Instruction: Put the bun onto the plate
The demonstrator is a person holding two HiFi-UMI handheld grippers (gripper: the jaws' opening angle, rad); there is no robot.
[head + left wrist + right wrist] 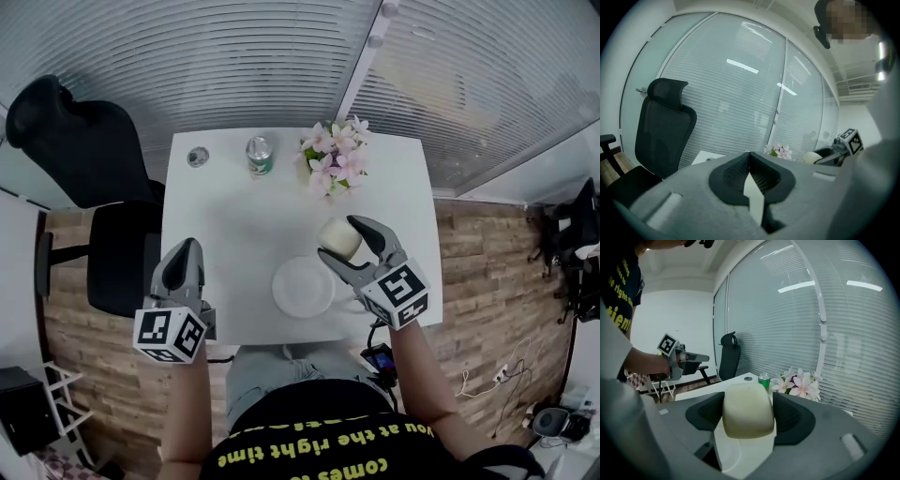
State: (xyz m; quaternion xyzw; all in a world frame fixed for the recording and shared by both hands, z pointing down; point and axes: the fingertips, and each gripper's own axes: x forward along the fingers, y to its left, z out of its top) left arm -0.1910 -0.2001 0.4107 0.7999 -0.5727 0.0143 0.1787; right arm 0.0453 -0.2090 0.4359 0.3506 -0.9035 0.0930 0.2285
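A pale, cream bun hangs a little above the white table, with my right gripper shut on it. It sits just right of and beyond the white round plate, which has nothing on it. In the right gripper view the bun fills the space between the jaws of the right gripper, and the plate's rim shows below. My left gripper is held over the table's front left edge. Its jaws meet at the tips and hold nothing, as the left gripper shows in its own view.
At the table's far side stand a green can, a bunch of pink and white flowers and a small round metal object. A black office chair stands at the left. Glass walls with blinds lie behind.
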